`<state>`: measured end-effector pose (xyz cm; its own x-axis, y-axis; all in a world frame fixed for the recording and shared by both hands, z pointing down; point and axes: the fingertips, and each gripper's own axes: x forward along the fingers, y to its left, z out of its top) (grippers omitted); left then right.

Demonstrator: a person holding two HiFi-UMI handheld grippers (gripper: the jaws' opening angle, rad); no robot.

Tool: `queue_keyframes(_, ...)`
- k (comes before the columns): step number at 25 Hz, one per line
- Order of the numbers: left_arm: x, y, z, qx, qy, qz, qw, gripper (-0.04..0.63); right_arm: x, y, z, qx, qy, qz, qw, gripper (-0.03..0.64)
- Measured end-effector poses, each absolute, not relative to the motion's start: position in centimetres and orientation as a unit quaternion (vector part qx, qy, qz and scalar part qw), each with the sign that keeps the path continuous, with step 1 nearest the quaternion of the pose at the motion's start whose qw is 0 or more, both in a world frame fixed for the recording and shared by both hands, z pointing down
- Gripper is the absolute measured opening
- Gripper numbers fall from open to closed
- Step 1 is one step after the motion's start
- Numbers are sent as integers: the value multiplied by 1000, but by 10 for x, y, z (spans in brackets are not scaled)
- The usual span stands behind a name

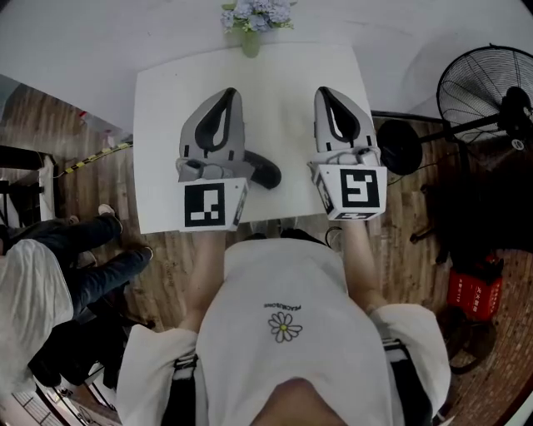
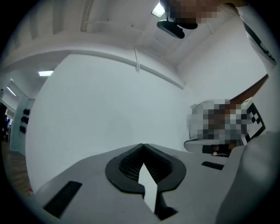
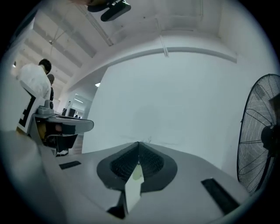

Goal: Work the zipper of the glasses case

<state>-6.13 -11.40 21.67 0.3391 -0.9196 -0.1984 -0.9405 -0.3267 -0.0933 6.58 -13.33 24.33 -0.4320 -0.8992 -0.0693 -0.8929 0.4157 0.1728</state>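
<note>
- The left gripper's (image 2: 142,145) 2 jaws are closed: the ribbed dark pads meet at the tips and nothing is between them.
- The right gripper's (image 3: 138,143) 2 jaws are closed the same way, tip against tip, and hold nothing.
- Both gripper views look along the closed jaws at a plain white wall (image 2: 109,100); the right gripper view also has a standing fan (image 3: 258,131) at its right edge.
- In the head view the 2 grippers are held side by side above a white table (image 1: 162,125), their tips pointing away from the person, the left one at the picture's left.
- Each gripper carries a marker cube at its near end: the left cube (image 1: 206,205) and the right cube (image 1: 358,190) both face the camera.
- The glasses case (image 1: 265,170), dark and rounded, lies on the table near its front edge. It sits between the 2 grippers, and the left gripper's body hides part of it.
- Neither gripper touches the case.
- Whether its zipper is open or shut cannot be told from here.
- A small vase of pale flowers (image 1: 252,17) stands at the table's far edge, well apart from the case.
- The table stands on a wooden floor (image 1: 416,241).
- Another person (image 1: 42,283) sits at the left edge of the head view.
</note>
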Motion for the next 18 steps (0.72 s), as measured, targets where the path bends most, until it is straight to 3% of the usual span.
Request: queue_keyframes(18,-98,-84,223,-767,629,45,117,15,64,-110,263,537,-840,-77,16,8)
